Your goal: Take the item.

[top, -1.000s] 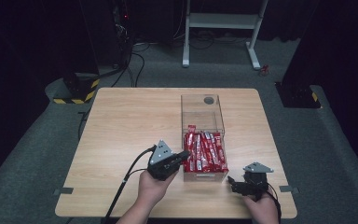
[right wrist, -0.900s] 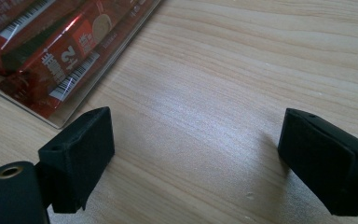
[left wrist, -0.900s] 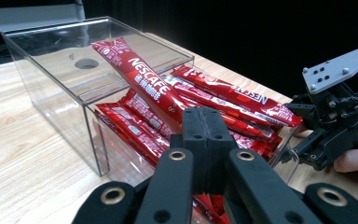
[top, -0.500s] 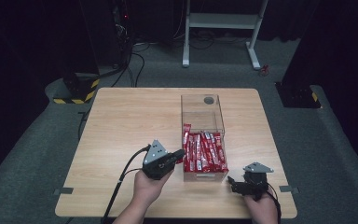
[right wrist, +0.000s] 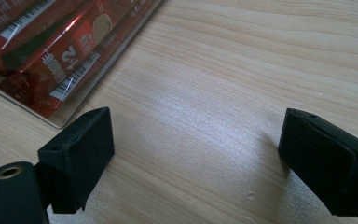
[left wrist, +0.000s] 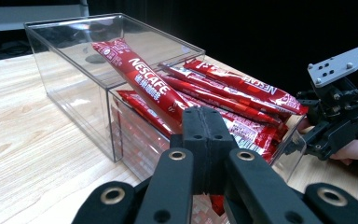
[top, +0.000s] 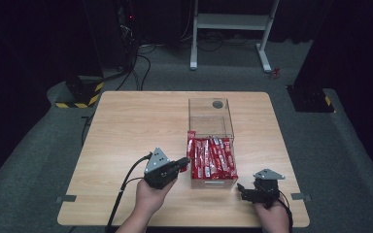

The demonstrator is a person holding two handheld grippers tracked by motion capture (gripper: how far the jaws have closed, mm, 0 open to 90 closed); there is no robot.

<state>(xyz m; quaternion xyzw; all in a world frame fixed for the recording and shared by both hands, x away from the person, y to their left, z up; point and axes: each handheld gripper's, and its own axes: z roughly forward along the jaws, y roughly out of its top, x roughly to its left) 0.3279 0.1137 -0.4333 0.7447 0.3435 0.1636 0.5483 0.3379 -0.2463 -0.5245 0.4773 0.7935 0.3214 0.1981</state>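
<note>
On the wooden bench (top: 136, 126) sits a clear box (top: 211, 116) of two compartments. Its near compartment holds red Nescafe sticks (top: 211, 158), long axes running away from me toward the far compartment; one stick (left wrist: 142, 81) tilts upward on the divider. My left gripper (left wrist: 205, 140), jaws clenched on nothing, hides the lower sticks. My right gripper (right wrist: 193, 158) rests nearby, jaws released, box corner cut off.

A white metal frame (top: 233, 29) is seen on the grey carpeted floor (top: 43, 145) beyond the far edge of the tabletop. A yellow-and-black striped base (top: 85, 92) is seen off the far left corner.
</note>
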